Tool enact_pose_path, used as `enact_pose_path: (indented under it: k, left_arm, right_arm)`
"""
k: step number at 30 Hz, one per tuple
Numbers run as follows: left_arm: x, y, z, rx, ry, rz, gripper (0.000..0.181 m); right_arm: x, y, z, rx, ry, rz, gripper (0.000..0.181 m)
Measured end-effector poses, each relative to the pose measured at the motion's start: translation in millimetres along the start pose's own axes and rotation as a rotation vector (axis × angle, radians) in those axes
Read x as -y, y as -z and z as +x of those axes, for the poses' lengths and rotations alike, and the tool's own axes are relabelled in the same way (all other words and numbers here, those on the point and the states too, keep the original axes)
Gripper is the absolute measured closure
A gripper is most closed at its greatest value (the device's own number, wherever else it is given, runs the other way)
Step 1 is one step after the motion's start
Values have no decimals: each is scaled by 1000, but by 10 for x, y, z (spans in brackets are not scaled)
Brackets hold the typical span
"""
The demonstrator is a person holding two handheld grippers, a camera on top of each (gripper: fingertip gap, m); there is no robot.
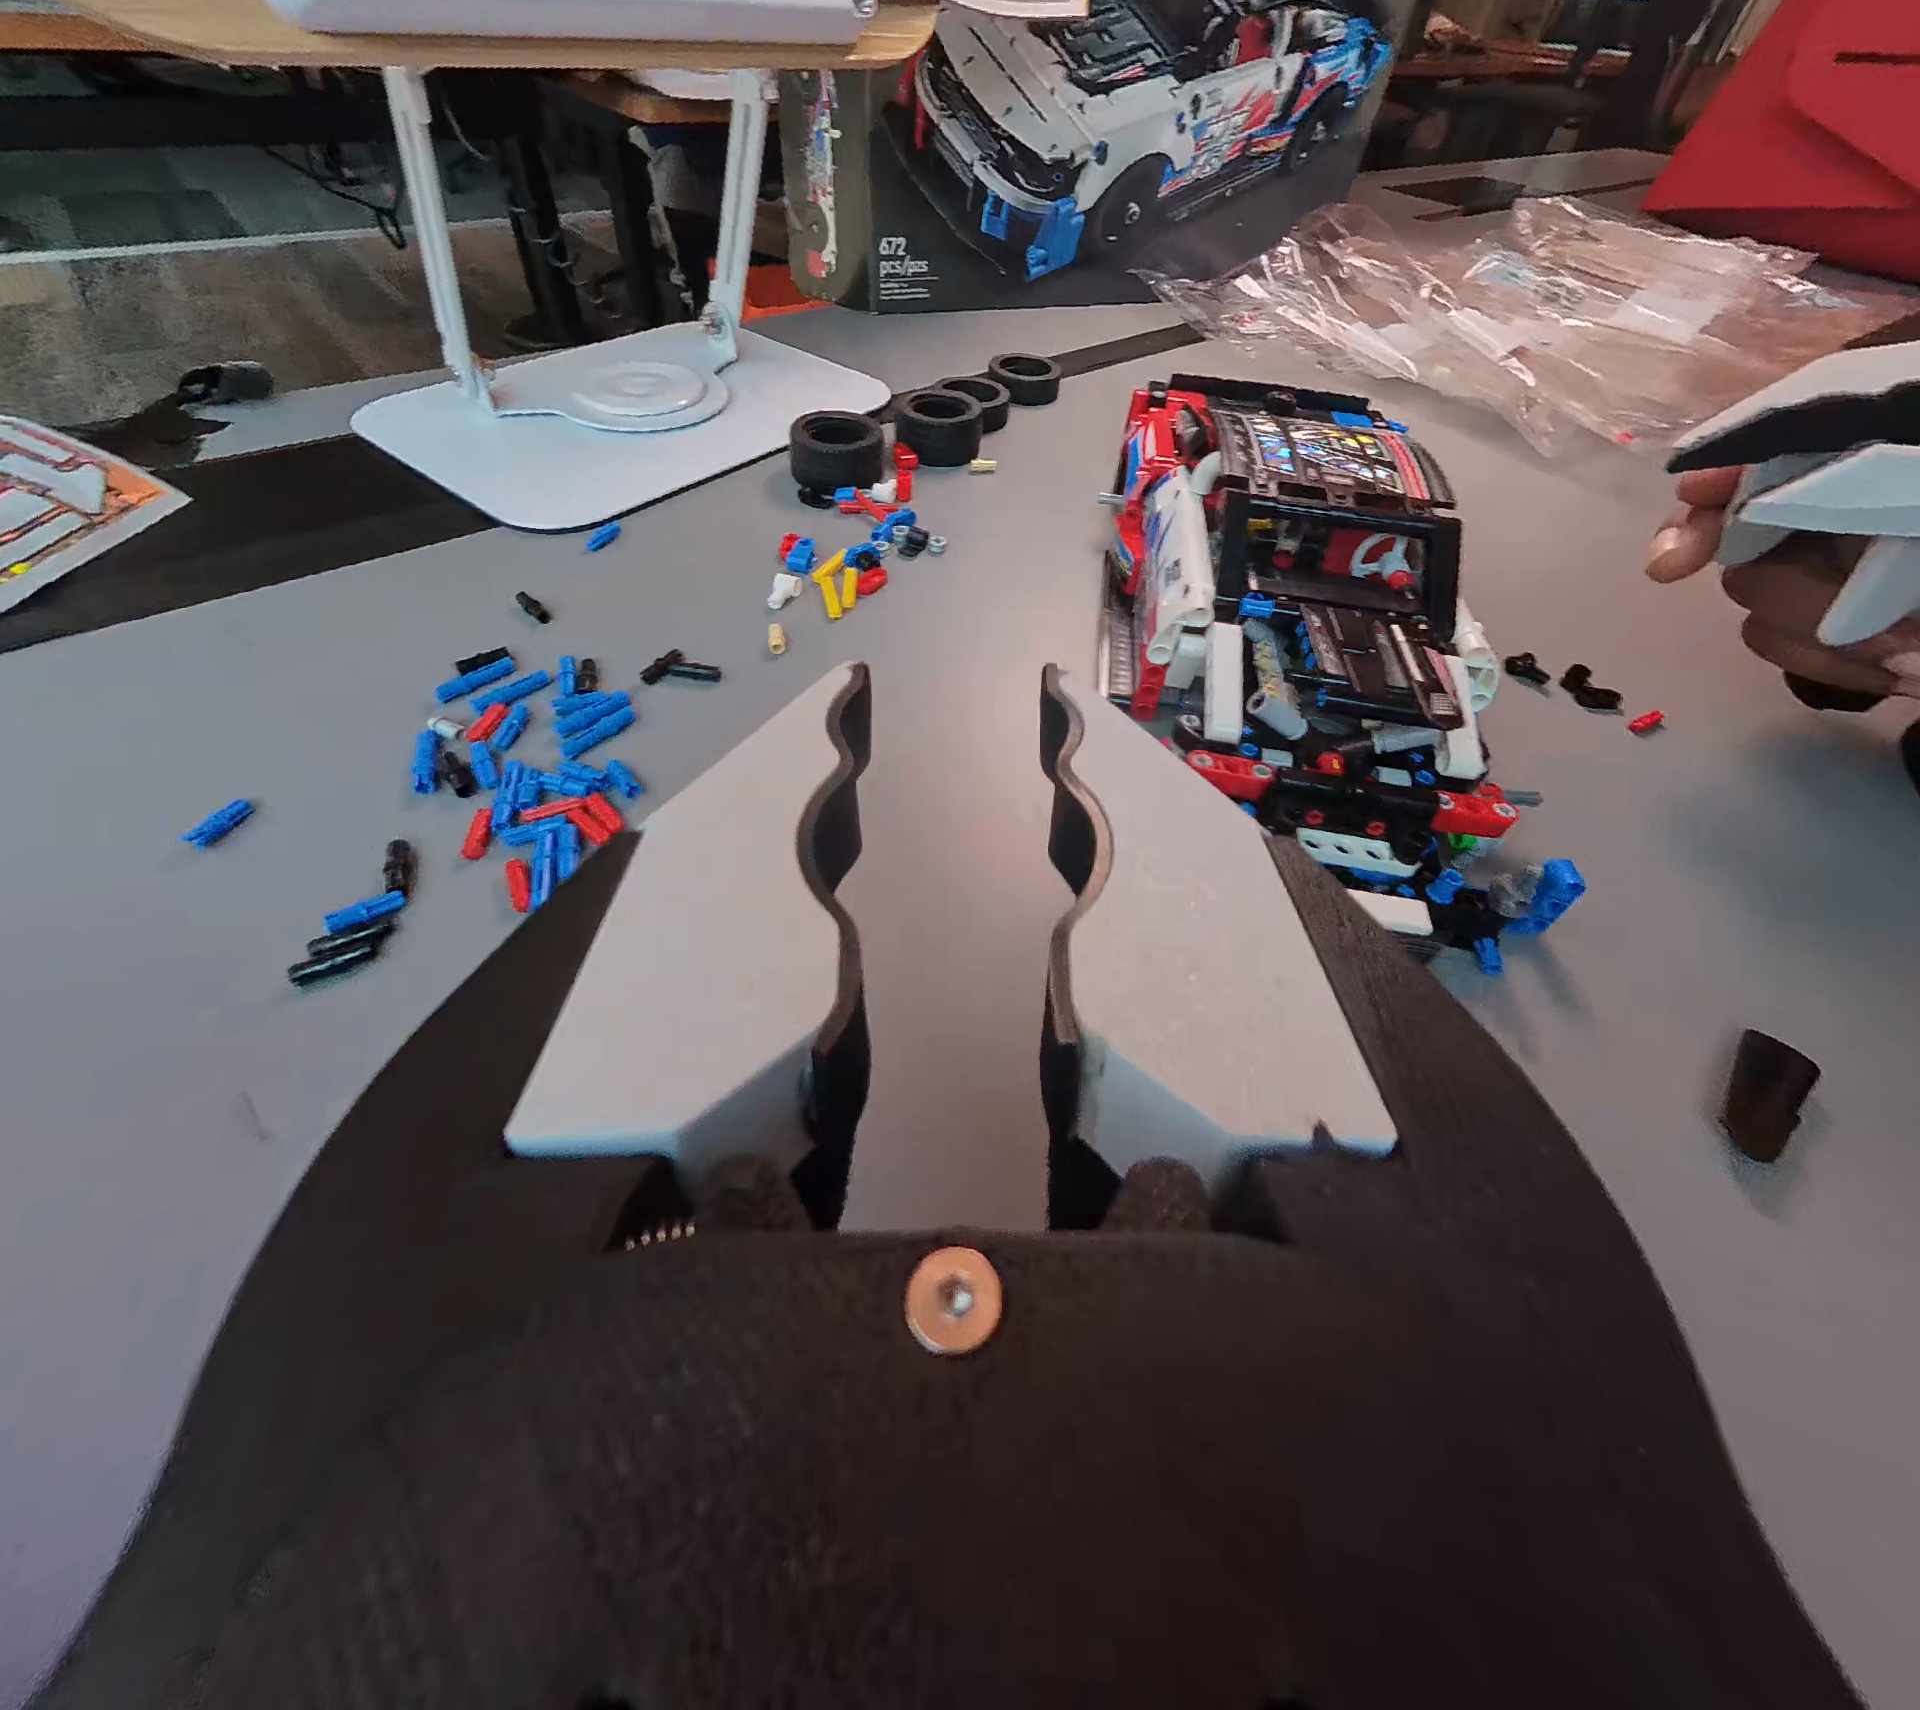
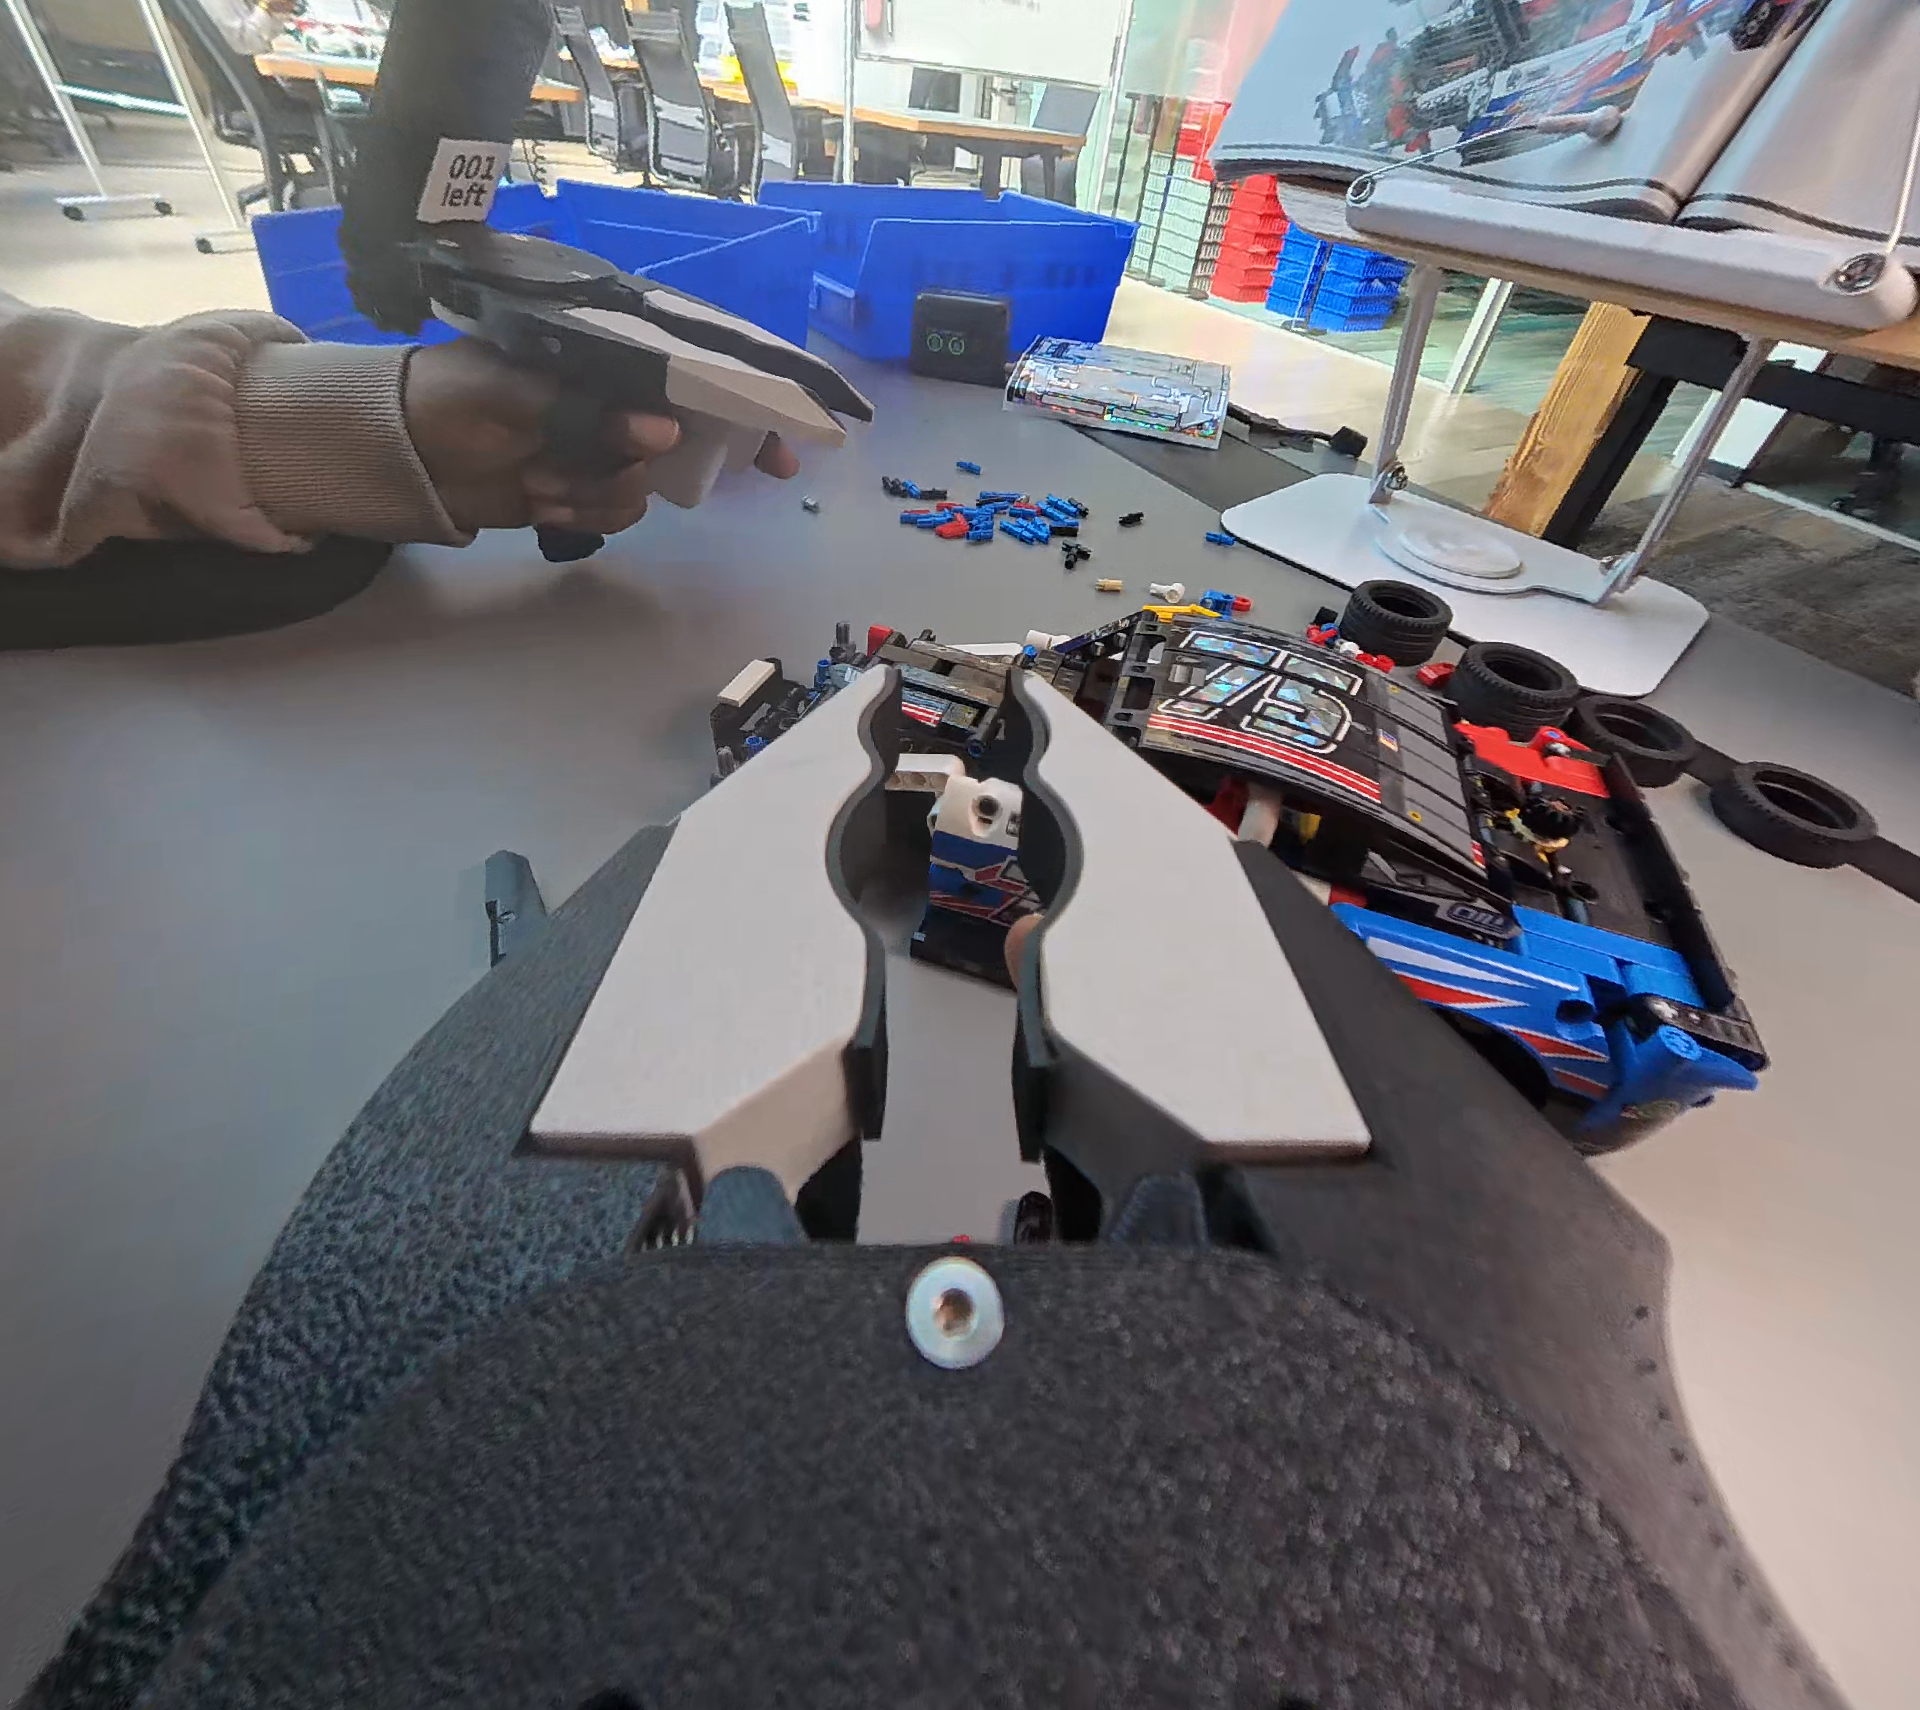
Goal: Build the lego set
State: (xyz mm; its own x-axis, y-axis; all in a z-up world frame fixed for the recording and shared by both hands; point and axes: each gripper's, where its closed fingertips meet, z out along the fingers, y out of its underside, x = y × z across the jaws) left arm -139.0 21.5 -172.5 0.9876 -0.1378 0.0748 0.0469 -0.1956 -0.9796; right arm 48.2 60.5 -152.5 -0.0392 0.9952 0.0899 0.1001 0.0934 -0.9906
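Both jaws parted — left hand-held gripper (image 1: 954, 694), right hand-held gripper (image 2: 956, 689); blue bins' (image 2: 935, 258) contents hidden.

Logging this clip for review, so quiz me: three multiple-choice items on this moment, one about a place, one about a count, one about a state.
1. Where does the heap of blue pins lie relative to the car model, seen from the left wrist?
A. To its left, on the table
B. On its roof
C. Inside the box

2. How many loose black tyres lie by the book stand?
A. Two
B. Four
C. Six

3. What is the left gripper doing?
A. Clamping a tyre
B. Open, holding nothing
C. Shut on a pin

Answers:
1 A, the pins are scattered on bare grey table left of the car.
2 B, the right wrist view shows four in a row.
3 B, bare table shows in the gap between its fingers.
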Motion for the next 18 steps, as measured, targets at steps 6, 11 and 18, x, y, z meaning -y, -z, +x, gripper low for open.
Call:
enact_pose_path:
  k: [6,11,18]
  left_arm:
    - [36,-175,-666,217,-39,-35,150]
    - [171,-453,-1161,346,-17,-70,151]
    - [357,-807,-2378,673,-3,-186,143]
  right_arm:
    - [3,5,9,1,12,3,165]
    - [-22,1,-27,9,31,-8,166]
    - [-42,51,20,-19,60,-16,168]
